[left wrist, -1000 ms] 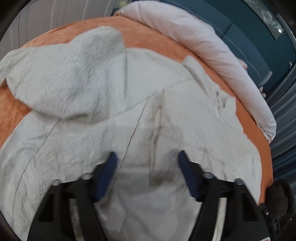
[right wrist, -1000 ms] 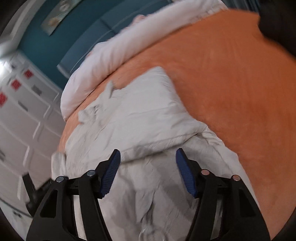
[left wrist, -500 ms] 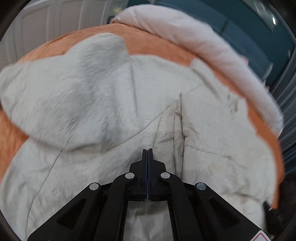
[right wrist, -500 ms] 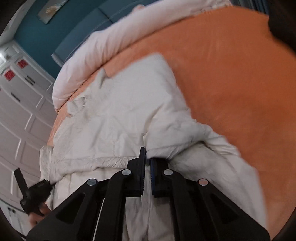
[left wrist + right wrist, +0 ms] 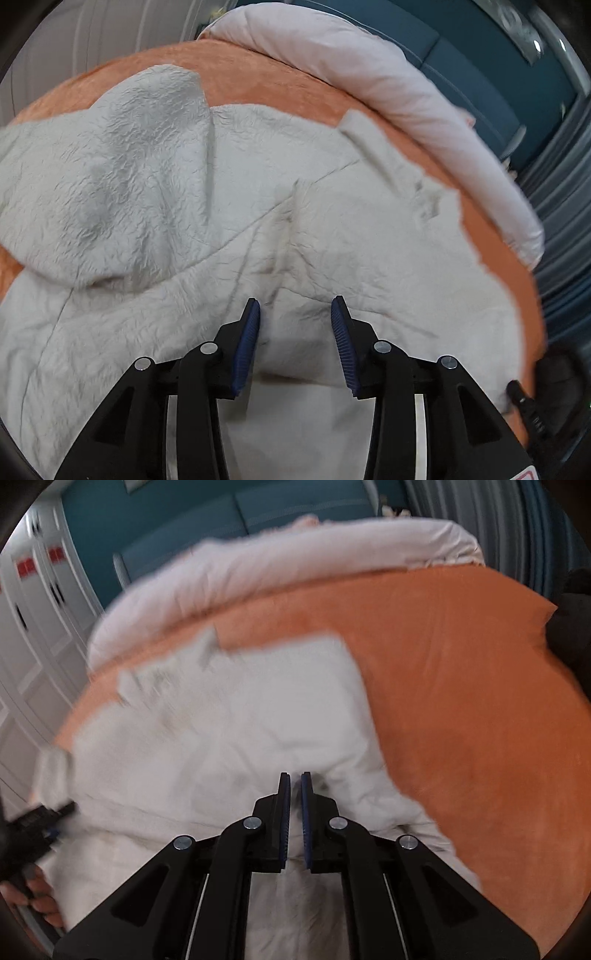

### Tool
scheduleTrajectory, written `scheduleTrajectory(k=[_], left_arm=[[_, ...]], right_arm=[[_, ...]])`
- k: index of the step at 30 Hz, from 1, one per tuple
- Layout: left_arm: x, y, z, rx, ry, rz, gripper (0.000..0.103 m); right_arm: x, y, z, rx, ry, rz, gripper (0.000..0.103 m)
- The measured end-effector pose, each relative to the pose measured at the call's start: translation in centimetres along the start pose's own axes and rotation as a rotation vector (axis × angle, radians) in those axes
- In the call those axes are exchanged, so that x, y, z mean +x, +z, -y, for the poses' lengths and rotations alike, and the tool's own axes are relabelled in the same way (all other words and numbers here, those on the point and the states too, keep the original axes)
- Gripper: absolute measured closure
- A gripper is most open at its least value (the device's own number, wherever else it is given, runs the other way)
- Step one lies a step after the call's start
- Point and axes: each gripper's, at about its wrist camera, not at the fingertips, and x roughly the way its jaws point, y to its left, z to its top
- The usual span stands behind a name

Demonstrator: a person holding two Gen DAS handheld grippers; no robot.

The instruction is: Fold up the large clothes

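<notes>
Crinkled off-white hooded jacket [image 5: 332, 229] on orange bedspread [image 5: 461, 686]: your right gripper [image 5: 294, 779] pinches fabric (to fold), left gripper [image 5: 295, 306] spread, empty.

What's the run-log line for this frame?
left gripper: open over white garment | right gripper: nearly shut, pinch unclear | orange bedcover
</notes>
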Motion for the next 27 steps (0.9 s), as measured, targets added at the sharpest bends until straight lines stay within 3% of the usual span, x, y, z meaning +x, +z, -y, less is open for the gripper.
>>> scheduleTrajectory(k=[8,11,13,16,19,21,22,24,27], left_arm=[[0.8,-1.1,-0.7,0.01,-0.006,0.044,0.062],[-2.4,-0.8,-2.5,-0.05,-0.013,0.066,0.067],[-5.3,-0.5,-4.3,-0.075,-0.027,0.106,0.064],[-10.3,0.4,-9.3,-0.107,0.029,0.191,0.034],[-13.7,2.0,-16.4,-0.181,0.157,0.267,0.033],[-14.8,2.8,-21.1,-0.275,0.22,0.289,0.033],[-15.2,3.2,-23.9,-0.344,0.237,0.303,0.033],[-15.4,3.7,-28.6,-0.468,0.264,0.313,0.033],[-14.8,4.1,-33.8,-0.618,0.253,0.308,0.033]], right_arm=[[2.3,-0.5,1.1,0.047,0.032,-0.038,0.103],[0.5,-0.6,0.8,0.041,-0.011,-0.025,0.103],[-2.5,-1.5,-0.6,0.001,-0.015,0.014,0.097],[-7.4,-4.2,-3.9,-0.113,0.04,0.064,0.097],[-11.5,-8.3,-7.8,-0.229,0.11,0.089,0.097],[-13.1,-11.1,-9.8,-0.287,0.158,0.095,0.089],[-13.6,-12.1,-10.7,-0.314,0.172,0.101,0.087],[-13.7,-14.5,-12.5,-0.383,0.182,0.099,0.073],[-11.8,-16.8,-13.4,-0.419,0.176,0.028,0.069]])
